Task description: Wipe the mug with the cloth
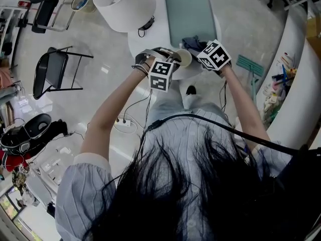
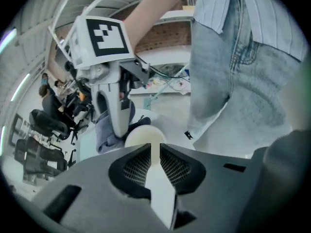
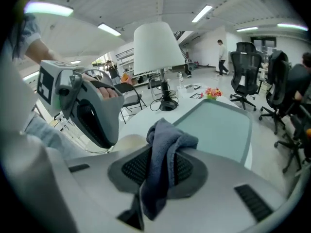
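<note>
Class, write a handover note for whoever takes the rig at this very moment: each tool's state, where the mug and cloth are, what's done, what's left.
Left tool: shut on the cream mug, held above the near side of the white table.
Right tool: shut on the blue-grey cloth, bunched up right beside the mug.
Done: mug and cloth are both gripped and close together.
Left: rub the cloth over the mug. How much is already wiped cannot be told.

At the table's (image 1: 155, 40) near edge the left tool (image 1: 175, 59) and right tool (image 1: 195, 47) crowd together; the lamp (image 1: 124, 4) blocks the far left; the tray (image 1: 190, 14) lies mostly bare.
</note>
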